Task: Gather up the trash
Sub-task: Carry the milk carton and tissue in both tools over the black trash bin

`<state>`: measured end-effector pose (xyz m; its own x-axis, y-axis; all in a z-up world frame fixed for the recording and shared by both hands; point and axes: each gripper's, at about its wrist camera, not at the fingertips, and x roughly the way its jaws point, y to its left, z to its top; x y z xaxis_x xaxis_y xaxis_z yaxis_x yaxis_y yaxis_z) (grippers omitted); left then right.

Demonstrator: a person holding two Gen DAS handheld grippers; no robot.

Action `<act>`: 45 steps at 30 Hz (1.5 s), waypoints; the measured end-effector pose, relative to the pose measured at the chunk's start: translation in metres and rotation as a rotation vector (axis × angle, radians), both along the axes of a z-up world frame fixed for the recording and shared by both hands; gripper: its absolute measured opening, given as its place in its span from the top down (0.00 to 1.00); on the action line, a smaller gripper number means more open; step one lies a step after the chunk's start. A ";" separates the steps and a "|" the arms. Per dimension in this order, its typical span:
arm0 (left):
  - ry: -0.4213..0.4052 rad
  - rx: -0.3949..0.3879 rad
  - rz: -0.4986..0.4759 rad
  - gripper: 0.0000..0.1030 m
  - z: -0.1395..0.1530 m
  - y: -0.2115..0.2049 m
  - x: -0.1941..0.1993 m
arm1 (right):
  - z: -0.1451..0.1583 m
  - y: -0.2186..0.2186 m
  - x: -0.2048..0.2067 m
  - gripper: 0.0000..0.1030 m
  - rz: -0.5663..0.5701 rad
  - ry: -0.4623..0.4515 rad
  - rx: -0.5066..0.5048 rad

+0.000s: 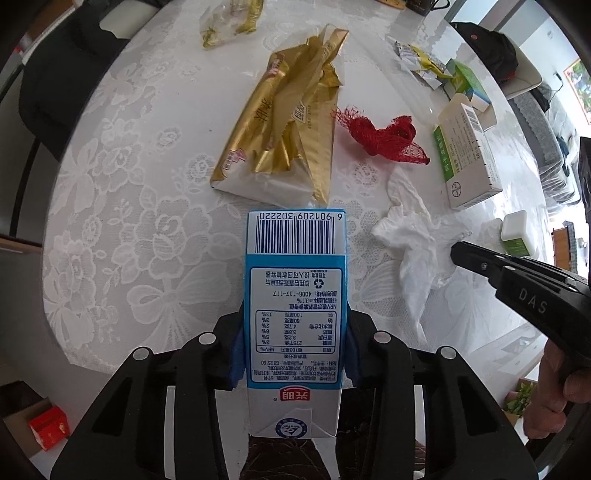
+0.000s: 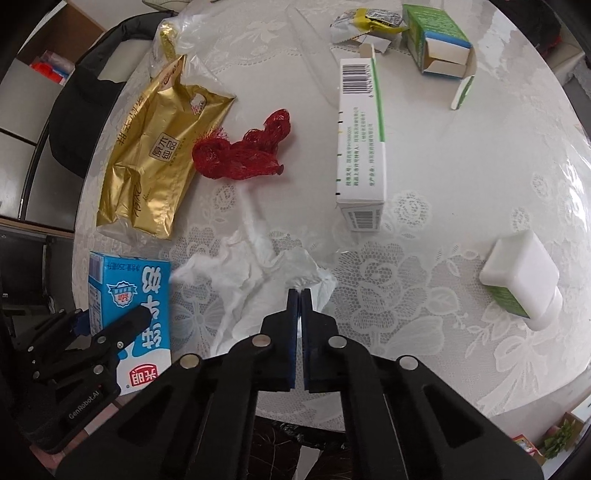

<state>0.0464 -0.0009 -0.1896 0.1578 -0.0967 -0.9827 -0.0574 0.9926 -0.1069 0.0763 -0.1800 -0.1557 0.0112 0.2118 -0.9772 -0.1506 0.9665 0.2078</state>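
Gripping two pieces at once, so the collecting looks barely begun: the left gripper (image 1: pixel 295 354) has its blue pads pressed on both narrow sides of the blue-and-white rectangular milk carton (image 1: pixel 295 295), which runs straight out between the jaws toward twelve o'clock, barcode end farthest away. Over on the right, the right gripper (image 2: pixel 299 295) has its jaws pinched almost flat together, and the crumpled white paper tissue (image 2: pixel 255 288) sits right at the tips; a fold of it seems caught between the pads, though the bulk spreads off toward ten o'clock, so I judge it a thin bite. Everything else is waiting on the white lace-patterned tablecloth (image 2: pixel 443 166): the crinkled gold foil bag (image 2: pixel 155 155) at ten o'clock, the red mesh net (image 2: pixel 240 151) at eleven, the long white-and-green cardboard box (image 2: pixel 362 140) at one, an opened green-and-blue carton (image 2: pixel 436 37) beyond it, a torn yellow wrapper (image 2: pixel 365 18) at the far edge, and a white-and-green plastic bottle (image 2: pixel 521 280) at three. No bin shows in either view, so most of the job remains.
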 end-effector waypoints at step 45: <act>-0.207 -0.030 0.028 0.61 0.115 -0.016 -0.131 | 0.146 -0.064 -0.136 0.99 -0.015 -0.274 0.003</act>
<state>-0.0844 -0.0171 -0.0751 0.3586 -0.1184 -0.9259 -0.0583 0.9872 -0.1488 -0.0600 -0.2439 -0.0100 0.2778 0.2125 -0.9368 -0.1875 0.9685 0.1641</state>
